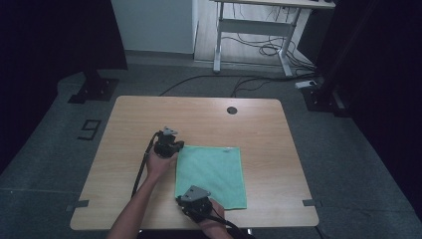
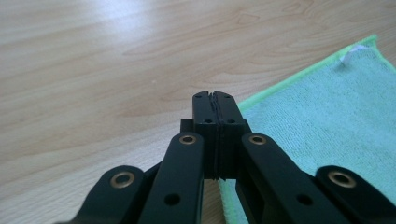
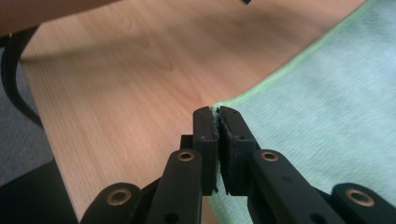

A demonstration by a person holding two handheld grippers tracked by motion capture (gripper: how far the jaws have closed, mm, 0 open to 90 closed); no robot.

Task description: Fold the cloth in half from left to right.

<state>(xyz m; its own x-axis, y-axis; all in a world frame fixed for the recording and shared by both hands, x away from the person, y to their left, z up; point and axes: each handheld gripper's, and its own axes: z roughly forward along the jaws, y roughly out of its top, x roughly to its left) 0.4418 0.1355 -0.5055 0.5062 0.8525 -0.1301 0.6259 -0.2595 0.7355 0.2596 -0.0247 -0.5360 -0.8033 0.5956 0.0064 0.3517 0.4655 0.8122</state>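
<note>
Wooden table (image 1: 124,149) is carrying a green cloth (image 1: 214,172), lying flat right of center. Left gripper (image 1: 175,148) is clenching the cloth's far-left corner; right gripper (image 1: 183,201) is clenching its near-left corner.

A light wooden desk (image 1: 199,119) with rounded corners and a round cable hole (image 1: 232,110) stands on grey carpet (image 1: 348,164). Behind it, a white-framed table (image 1: 256,25) stands on pale flooring, black cables (image 1: 263,47) tangled beneath it. A white wall panel (image 1: 152,25) rises at the back; dark curtains flank both sides.
</note>
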